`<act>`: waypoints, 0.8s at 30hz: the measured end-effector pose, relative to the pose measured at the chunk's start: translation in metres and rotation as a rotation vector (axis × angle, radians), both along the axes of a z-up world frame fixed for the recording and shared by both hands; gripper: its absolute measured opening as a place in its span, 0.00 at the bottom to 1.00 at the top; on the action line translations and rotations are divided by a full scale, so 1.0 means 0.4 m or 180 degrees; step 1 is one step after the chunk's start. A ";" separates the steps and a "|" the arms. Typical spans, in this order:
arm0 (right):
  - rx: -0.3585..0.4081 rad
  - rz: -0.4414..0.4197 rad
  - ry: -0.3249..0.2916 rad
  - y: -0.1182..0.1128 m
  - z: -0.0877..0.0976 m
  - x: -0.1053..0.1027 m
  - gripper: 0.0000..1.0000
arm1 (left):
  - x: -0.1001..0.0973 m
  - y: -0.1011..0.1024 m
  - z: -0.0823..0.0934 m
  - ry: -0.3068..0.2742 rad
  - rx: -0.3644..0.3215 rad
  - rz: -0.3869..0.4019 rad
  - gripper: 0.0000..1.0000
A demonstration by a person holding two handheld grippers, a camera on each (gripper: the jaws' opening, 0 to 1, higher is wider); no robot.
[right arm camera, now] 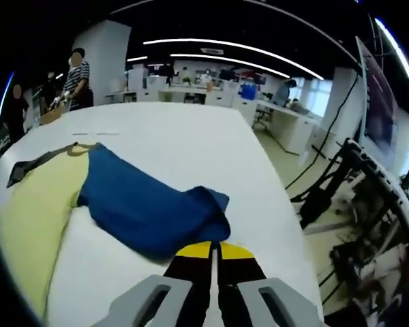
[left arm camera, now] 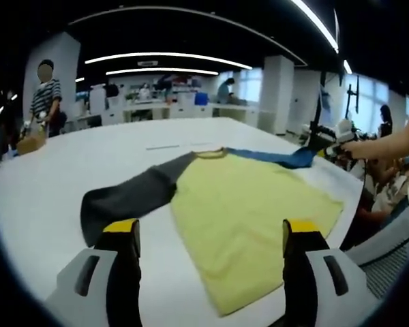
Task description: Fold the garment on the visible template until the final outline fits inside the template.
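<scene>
The garment lies flat on the white table (left arm camera: 48, 184): a yellow body (left arm camera: 245, 204), a grey sleeve (left arm camera: 133, 194) and a blue sleeve (left arm camera: 276, 158). My left gripper (left arm camera: 211, 231) hovers open over the near hem of the yellow body, one jaw beside the grey sleeve. In the right gripper view, the blue sleeve (right arm camera: 146, 208) is bunched on the table, and my right gripper (right arm camera: 213, 251) is shut on its cuff end. The yellow body (right arm camera: 34, 211) and grey sleeve (right arm camera: 34, 163) lie to the left. The right gripper (left arm camera: 327, 151) also appears at the table's right edge, held by a hand.
Thin marks (left arm camera: 170, 146) lie on the table beyond the collar. The table's right edge (right arm camera: 286, 204) drops off to floor, cables and equipment frames (right arm camera: 368, 197). A person (left arm camera: 46, 95) stands at the far left corner, with desks behind.
</scene>
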State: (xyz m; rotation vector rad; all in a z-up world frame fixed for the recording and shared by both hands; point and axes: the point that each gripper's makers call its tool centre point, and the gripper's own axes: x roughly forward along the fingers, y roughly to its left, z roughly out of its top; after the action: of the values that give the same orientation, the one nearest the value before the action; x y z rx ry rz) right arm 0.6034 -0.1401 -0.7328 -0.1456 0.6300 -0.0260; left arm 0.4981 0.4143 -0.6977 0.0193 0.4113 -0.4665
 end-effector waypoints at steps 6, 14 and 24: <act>-0.0022 -0.0026 -0.0051 -0.028 0.039 -0.001 0.00 | 0.004 0.004 -0.001 0.0002 -0.0006 -0.0010 0.83; -0.0109 -0.0111 0.0057 -0.076 0.038 0.008 0.00 | 0.007 0.002 -0.006 0.0019 0.0018 -0.0062 0.83; -0.0245 -0.0138 0.0281 -0.124 -0.005 0.034 0.00 | 0.005 0.001 0.001 0.0020 0.0060 -0.0082 0.83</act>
State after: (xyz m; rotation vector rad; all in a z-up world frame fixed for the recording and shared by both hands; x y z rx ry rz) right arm 0.6168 -0.1898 -0.7347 -0.2082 0.7207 -0.0861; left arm 0.5002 0.4147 -0.6972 0.0413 0.4219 -0.4881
